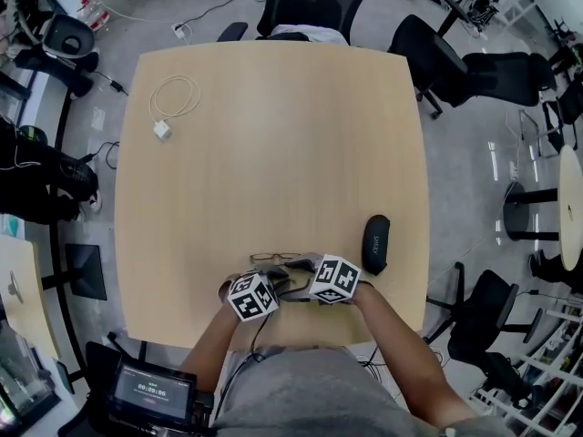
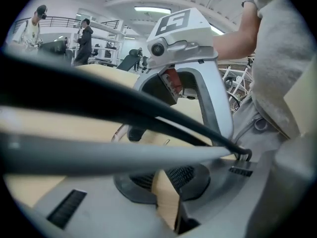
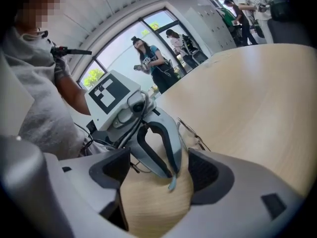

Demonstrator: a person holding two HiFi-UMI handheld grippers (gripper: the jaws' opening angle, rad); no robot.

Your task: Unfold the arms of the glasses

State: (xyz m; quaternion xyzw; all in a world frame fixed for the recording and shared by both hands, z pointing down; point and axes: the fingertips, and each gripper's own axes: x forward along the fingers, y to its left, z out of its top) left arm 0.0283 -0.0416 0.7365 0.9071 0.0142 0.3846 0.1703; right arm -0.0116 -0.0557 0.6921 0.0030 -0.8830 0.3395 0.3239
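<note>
- Wire-rimmed glasses (image 1: 276, 258) lay at the near edge of the table (image 1: 273, 135), just ahead of both my tongs.
- Left tongs (image 2: 167, 185) were pinched together. From the right gripper view they seemed clamped on the glasses, with a pale tip poking out below the pads. Which part they held, I could not tell.
- Right tongs (image 3: 157, 180) stood wide apart just beside the left pair, with nothing gripped and only bare table between the pads.
- Step in hand, as I judged it: the left served as anchor and the right was free to take an arm.
- To do it well, I reckoned the left had to hold firm and low so the frame would not twist. The right should catch one arm near its free end, away from the lenses, and swing it out around the hinge in a slow arc, never past its stop.
- Black case (image 1: 375, 242) sat near on the right, and a white cable (image 1: 173, 98) lay well apart towards the far left corner.
</note>
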